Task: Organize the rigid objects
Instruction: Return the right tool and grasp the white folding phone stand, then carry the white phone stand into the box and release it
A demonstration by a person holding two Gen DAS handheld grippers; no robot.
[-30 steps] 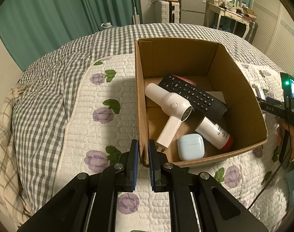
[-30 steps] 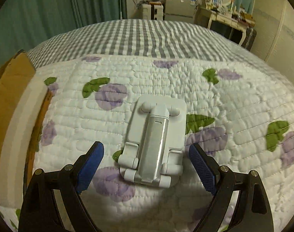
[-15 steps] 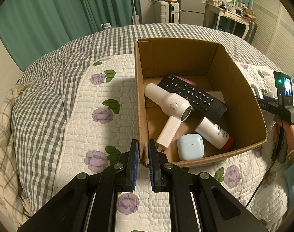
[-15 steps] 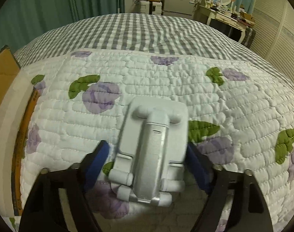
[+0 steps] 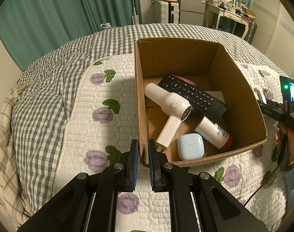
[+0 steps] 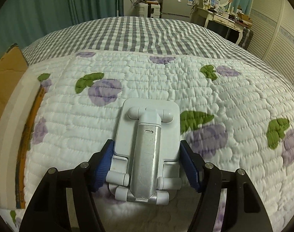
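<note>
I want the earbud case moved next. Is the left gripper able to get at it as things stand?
Probably not yet. The left gripper is shut on the cardboard box wall at its near corner. The earbud case lies uncovered just inside, so it looks reachable once the gripper lets go.

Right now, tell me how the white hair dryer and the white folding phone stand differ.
The white hair dryer lies inside the brown cardboard box, leaning on the black remote control; the white folding phone stand lies flat on the floral quilt. No gripper touches the dryer; the right gripper clamps the stand's sides. The dryer is rounded, the stand flat with a metal arm. Both are white.
</note>
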